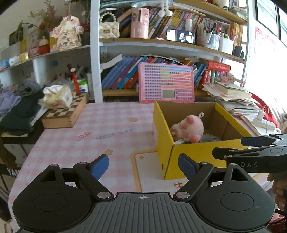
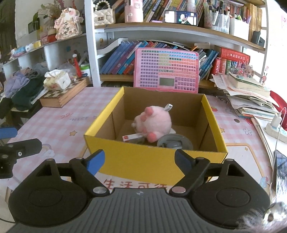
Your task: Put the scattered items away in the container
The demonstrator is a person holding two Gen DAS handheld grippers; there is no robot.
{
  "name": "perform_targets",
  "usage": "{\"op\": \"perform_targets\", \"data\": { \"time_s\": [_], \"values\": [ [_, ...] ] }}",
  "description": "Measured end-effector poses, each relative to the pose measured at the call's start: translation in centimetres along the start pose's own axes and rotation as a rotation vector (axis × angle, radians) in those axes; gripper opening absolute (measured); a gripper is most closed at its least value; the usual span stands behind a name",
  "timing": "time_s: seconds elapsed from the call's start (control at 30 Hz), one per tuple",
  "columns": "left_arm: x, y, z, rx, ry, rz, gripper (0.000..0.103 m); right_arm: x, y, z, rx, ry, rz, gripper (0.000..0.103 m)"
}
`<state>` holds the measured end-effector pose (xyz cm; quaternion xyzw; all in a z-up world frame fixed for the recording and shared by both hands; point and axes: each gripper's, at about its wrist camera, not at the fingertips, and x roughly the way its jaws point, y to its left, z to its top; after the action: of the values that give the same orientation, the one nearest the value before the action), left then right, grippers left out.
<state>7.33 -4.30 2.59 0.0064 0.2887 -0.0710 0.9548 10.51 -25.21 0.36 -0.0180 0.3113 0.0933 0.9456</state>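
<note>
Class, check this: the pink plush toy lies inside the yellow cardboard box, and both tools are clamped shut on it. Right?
Not quite. The pink plush toy does lie inside the yellow cardboard box, but both wrist views show the left tool and right tool open and empty.

One yellow cardboard box (image 2: 152, 161), centre of the right wrist view. Inside it, three things: one pink plush toy (image 2: 154, 123), one small red-and-white packet (image 2: 132, 137), one grey round object (image 2: 174, 143). One pink keyboard-like board (image 2: 166, 69) behind the box. One chessboard box (image 2: 62, 94) at mid left, one tissue box (image 2: 57, 79) on top. One phone (image 2: 181, 17) on the upper shelf. Two tools: one (image 2: 139, 160) at lower centre, a second (image 2: 7, 133) at the left edge.
</note>
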Motion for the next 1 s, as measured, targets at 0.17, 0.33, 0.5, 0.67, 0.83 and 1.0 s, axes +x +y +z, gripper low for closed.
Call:
{"op": "perform_targets", "data": {
  "time_s": [0.17,0.33,0.5,0.67,0.83,1.0],
  "values": [
    [-1.3,1.1,-1.3,-0.023,0.005,0.019,0.091,-1.3,1.3,-0.8,-0.009,-0.008,-0.009,0.088],
    [-2.4,1.8,-2.9,-0.034,0.021,0.039,0.091,-2.7,2.3,-2.3,-0.013,0.011,-0.021,0.089],
    [-3.4,1.8,-4.2,-0.007,0.049,0.048,0.091,-4.2,3.4,-4.1,-0.016,0.041,-0.029,0.09],
    [-4.8,1.7,-5.0,0.011,0.052,0.035,0.099,-5.6,4.0,-5.3,0.008,0.049,-0.039,0.09],
    [-5.7,2.1,-5.8,0.001,0.06,0.04,0.101,-6.5,4.6,-6.2,0.022,0.064,-0.046,0.091],
    [-6.4,2.4,-6.3,0.005,0.081,0.041,0.102,-7.1,5.4,-6.7,0.022,0.069,-0.043,0.091]
  ]
}}
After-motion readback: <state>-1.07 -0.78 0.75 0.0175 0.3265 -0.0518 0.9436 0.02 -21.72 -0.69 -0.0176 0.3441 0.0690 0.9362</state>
